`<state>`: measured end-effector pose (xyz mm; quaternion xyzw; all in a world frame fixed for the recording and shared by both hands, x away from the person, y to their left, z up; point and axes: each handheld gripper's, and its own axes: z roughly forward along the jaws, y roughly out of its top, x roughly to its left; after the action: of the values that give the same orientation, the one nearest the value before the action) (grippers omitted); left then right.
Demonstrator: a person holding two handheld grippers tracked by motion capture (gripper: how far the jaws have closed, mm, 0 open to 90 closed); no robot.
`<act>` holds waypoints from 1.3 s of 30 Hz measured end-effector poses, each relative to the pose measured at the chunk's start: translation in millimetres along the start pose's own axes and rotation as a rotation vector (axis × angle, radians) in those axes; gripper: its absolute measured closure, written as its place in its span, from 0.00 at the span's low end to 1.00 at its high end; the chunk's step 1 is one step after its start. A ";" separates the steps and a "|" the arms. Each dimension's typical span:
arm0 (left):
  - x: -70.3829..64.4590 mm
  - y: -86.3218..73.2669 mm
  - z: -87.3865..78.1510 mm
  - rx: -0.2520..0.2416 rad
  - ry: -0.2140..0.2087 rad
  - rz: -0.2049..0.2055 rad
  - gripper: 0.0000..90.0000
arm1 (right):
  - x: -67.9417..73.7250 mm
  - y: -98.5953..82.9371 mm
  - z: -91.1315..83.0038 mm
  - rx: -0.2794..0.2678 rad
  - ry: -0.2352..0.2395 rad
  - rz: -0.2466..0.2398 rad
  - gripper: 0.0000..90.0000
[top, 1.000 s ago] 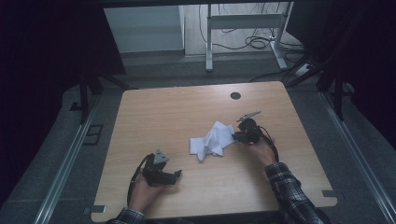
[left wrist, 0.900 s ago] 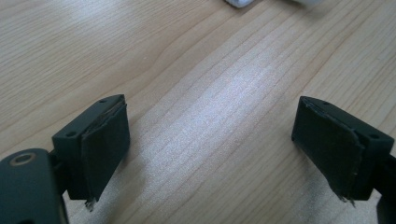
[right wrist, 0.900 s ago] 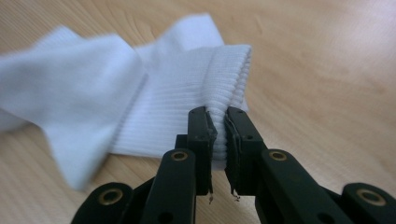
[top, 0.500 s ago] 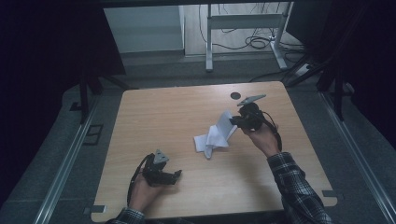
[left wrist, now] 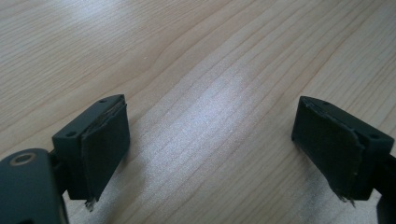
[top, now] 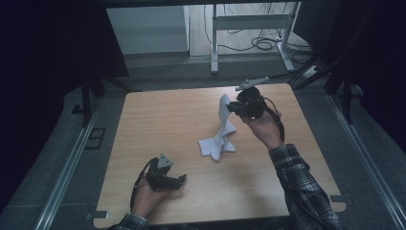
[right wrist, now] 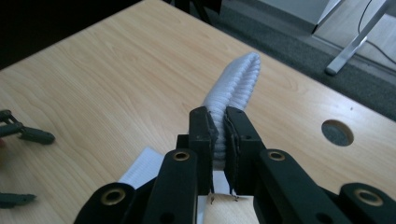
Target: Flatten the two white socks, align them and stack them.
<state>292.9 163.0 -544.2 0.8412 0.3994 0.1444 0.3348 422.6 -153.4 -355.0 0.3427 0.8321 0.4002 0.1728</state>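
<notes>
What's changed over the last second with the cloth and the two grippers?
The right gripper, already shut on the white cloth, has risen and moved toward the far edge of the table, pulling the cloth up into a tall strip; its lower end still rests on the table. The left gripper has stayed put near the front edge, jaws open, holding nothing.

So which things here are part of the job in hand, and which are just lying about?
Part of the job:
- white cloth, one end lifted, the other on the table
- right tongs, shut on the cloth
- left tongs, open, low over bare wood

Just lying about:
- round hole in the tabletop
- metal frame and cables on the floor beyond
</notes>
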 end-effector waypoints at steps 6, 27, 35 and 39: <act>-0.3 -0.1 0.1 0.000 -0.001 -0.005 0.13 | -5.9 7.0 -26.4 -0.040 -0.022 0.016 0.90; -0.5 0.4 0.3 0.002 -0.001 -0.007 0.13 | -100.1 -125.7 -41.7 0.070 -0.123 0.277 0.90; -1.1 0.8 1.4 -0.006 0.002 -0.016 0.13 | -118.2 -177.0 -47.8 0.114 -0.140 0.347 0.90; -1.0 1.3 1.6 -0.004 0.004 -0.015 0.13 | -123.8 -205.5 -52.3 0.145 -0.153 0.371 0.89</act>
<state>293.8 161.0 -544.5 0.8372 0.4061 0.1444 0.3368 391.7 -361.2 -482.2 0.5308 0.7660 0.3371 0.1337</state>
